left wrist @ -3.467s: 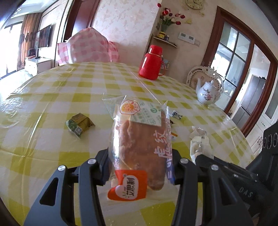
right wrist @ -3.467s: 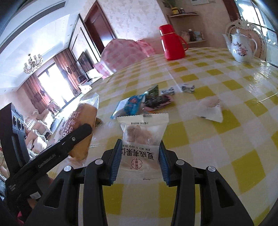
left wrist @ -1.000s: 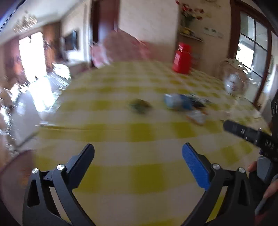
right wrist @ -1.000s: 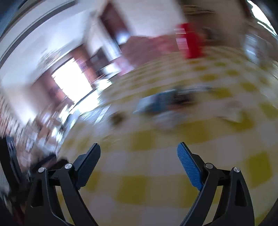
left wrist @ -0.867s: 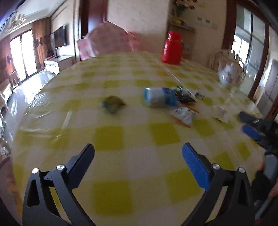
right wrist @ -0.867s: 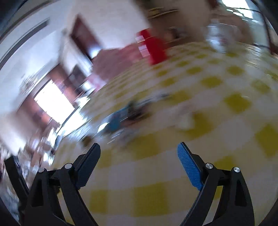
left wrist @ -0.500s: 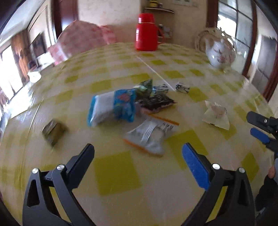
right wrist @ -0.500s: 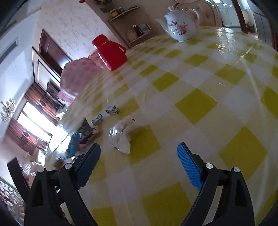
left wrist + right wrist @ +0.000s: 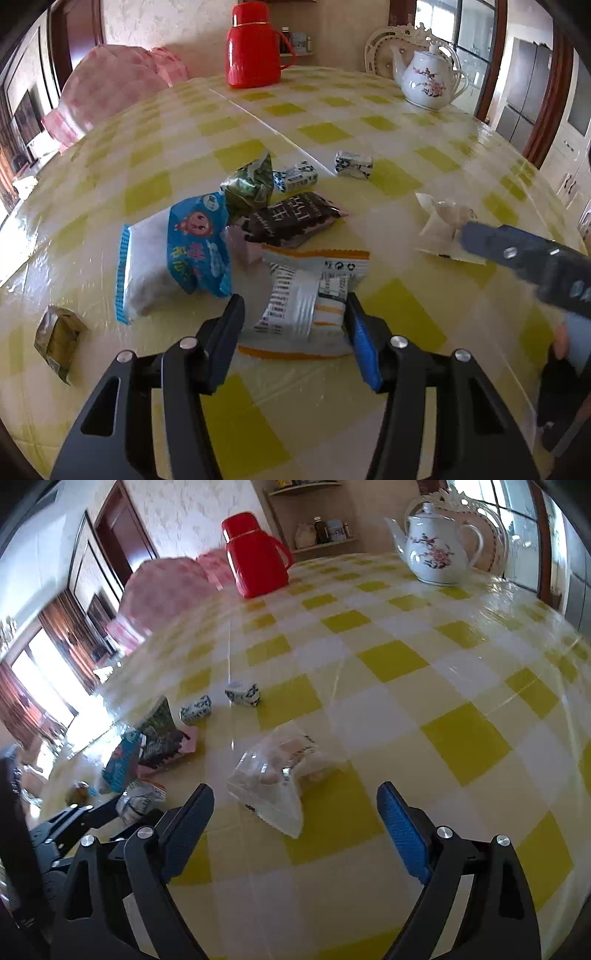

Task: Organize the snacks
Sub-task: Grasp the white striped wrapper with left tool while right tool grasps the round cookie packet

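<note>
Snack packet (image 9: 306, 299), white-orange, lies low centre of frame between my left hand-held gripper's (image 9: 295, 310) parted fingers; squeeze its midsection gently, while right hand-held gripper (image 9: 295, 797), also apart, straddles clear bag (image 9: 275, 779).

The tablecloth (image 9: 325, 133) is a yellow-and-white check. Far left stands a plain red flask (image 9: 253, 44); far right, a white teapot (image 9: 428, 83) with a red floral motif. The near packet (image 9: 310, 299) is white and silver with orange bands. Left of it lies a blue-and-white packet (image 9: 173, 251); beyond, a dark brown packet (image 9: 295, 218) with white characters.
</note>
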`<action>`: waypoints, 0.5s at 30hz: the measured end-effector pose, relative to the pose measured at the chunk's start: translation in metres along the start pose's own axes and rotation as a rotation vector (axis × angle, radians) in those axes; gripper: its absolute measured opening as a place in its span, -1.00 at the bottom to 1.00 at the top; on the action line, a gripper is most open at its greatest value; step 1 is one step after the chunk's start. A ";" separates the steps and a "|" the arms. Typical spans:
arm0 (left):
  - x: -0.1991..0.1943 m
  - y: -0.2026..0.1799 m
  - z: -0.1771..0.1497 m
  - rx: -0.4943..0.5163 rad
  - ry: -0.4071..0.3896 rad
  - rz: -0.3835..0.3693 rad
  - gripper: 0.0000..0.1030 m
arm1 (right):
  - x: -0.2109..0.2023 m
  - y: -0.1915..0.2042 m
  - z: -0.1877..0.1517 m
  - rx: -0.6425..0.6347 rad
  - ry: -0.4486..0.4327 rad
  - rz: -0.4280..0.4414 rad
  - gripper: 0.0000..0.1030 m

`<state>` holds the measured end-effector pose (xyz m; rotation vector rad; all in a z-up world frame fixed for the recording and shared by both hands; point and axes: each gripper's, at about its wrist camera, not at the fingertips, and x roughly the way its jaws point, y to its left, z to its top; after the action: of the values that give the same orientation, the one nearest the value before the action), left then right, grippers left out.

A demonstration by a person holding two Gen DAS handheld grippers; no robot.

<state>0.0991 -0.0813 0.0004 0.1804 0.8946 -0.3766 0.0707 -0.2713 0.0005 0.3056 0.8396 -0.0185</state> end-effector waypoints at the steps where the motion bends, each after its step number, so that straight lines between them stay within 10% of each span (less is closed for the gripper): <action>1: -0.001 0.001 -0.001 -0.006 -0.001 -0.002 0.05 | 0.002 0.003 0.000 -0.007 0.001 -0.006 0.69; 14: -0.006 0.010 -0.004 -0.055 -0.012 -0.043 0.05 | 0.045 0.029 0.021 -0.217 0.103 -0.087 0.67; 15: -0.006 0.010 -0.004 -0.056 -0.012 -0.044 0.05 | 0.043 0.028 0.019 -0.244 0.097 -0.096 0.32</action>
<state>0.0966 -0.0696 0.0029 0.1066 0.8972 -0.3928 0.1176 -0.2450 -0.0117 0.0372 0.9415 0.0096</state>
